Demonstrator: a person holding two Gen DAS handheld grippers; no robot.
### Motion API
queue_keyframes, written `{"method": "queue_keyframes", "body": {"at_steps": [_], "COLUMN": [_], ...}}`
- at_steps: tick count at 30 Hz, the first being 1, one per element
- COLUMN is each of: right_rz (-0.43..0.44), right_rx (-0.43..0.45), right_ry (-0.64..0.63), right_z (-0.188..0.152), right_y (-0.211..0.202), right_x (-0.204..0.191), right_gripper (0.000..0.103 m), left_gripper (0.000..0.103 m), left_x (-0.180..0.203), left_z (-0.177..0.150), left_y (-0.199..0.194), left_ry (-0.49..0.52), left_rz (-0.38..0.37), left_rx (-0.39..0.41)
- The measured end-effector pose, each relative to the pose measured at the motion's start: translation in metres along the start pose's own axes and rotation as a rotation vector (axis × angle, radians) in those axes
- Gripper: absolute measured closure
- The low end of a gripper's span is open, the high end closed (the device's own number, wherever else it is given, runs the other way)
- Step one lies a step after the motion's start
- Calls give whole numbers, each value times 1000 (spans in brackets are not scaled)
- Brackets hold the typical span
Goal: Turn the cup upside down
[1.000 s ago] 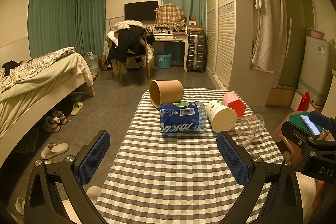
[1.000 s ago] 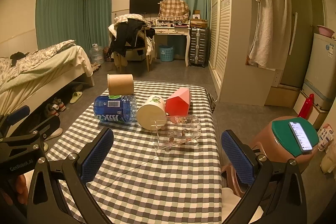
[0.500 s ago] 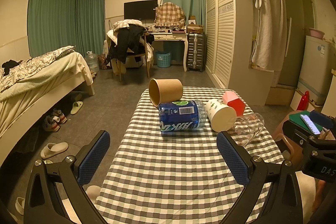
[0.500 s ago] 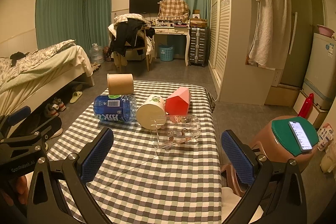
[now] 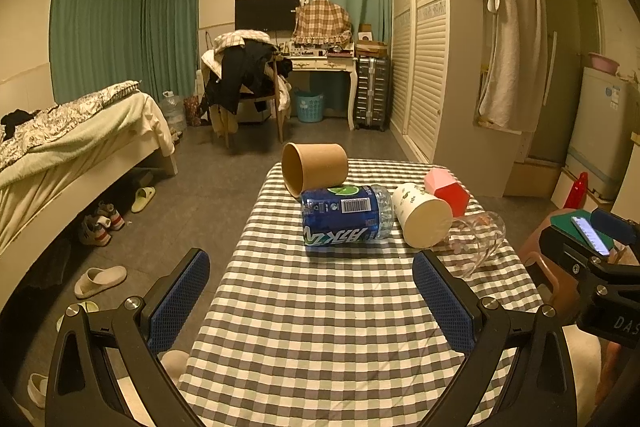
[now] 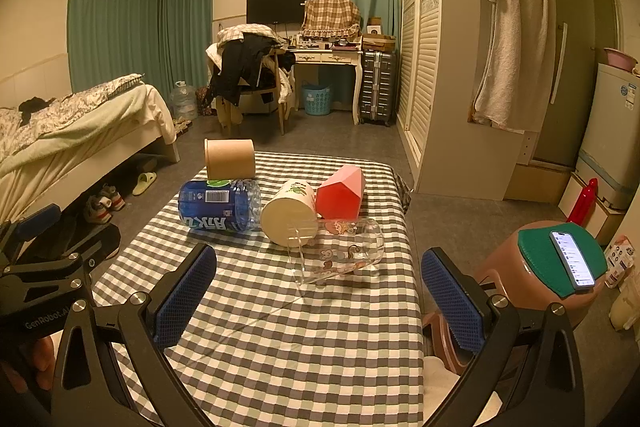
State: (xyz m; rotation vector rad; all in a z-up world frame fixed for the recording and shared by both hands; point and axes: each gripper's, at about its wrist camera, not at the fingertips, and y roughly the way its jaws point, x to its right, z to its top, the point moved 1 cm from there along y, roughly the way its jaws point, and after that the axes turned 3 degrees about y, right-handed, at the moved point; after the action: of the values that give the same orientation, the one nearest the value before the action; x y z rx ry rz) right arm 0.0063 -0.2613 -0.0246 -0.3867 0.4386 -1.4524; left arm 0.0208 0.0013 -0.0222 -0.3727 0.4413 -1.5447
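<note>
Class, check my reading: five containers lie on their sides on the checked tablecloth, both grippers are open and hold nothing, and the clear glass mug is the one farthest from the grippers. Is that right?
One detail is wrong. The clear glass mug is the nearest to the grippers; the brown paper cup lies farthest back, as the right wrist view shows. The rest stands: both the left gripper and the right gripper are open and empty.

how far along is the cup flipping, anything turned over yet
Nothing looks done: the brown paper cup, white printed cup, red cup and clear glass mug all lie on their sides on the checked tablecloth, beside a blue water bottle. Nothing is in hand: the left gripper and right gripper hang short of the cups, jaws wide open and empty. Grasping and upending remains.
</note>
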Motion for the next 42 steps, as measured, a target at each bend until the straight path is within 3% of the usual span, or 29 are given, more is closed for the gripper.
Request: {"method": "queue_keyframes", "body": {"at_steps": [8,15,21,25,29,34,36,42], "right_rz": [-73,-134,-119,-138,-157,-133,-116,-116], "right_rx": [-53,-115,-291,-448,-547,-662,-695,-619], "right_ry": [30,70,118,130,111,155,174,162], "right_z": [27,86,107,106,99,83,76,88], "right_y": [22,85,191,260,298,324,329,300], "right_x": [4,18,25,29,31,36,38,36], "right_gripper": [0,0,0,0,1,24,41,44], "left_gripper": [0,0,0,0,0,0,0,0], "left_x": [-8,-28,-47,-60,-62,-64,-66,-70], "left_z": [16,46,64,56,48,44,43,47], "left_y": [24,69,113,137,155,160,159,145], "left_ry": [-10,25,74,54,43,42,37,7], "left_rz": [-23,9,68,42,19,12,13,37], "left_rx": [-47,-63,-70,-106,-151,-158,-159,-148]}}
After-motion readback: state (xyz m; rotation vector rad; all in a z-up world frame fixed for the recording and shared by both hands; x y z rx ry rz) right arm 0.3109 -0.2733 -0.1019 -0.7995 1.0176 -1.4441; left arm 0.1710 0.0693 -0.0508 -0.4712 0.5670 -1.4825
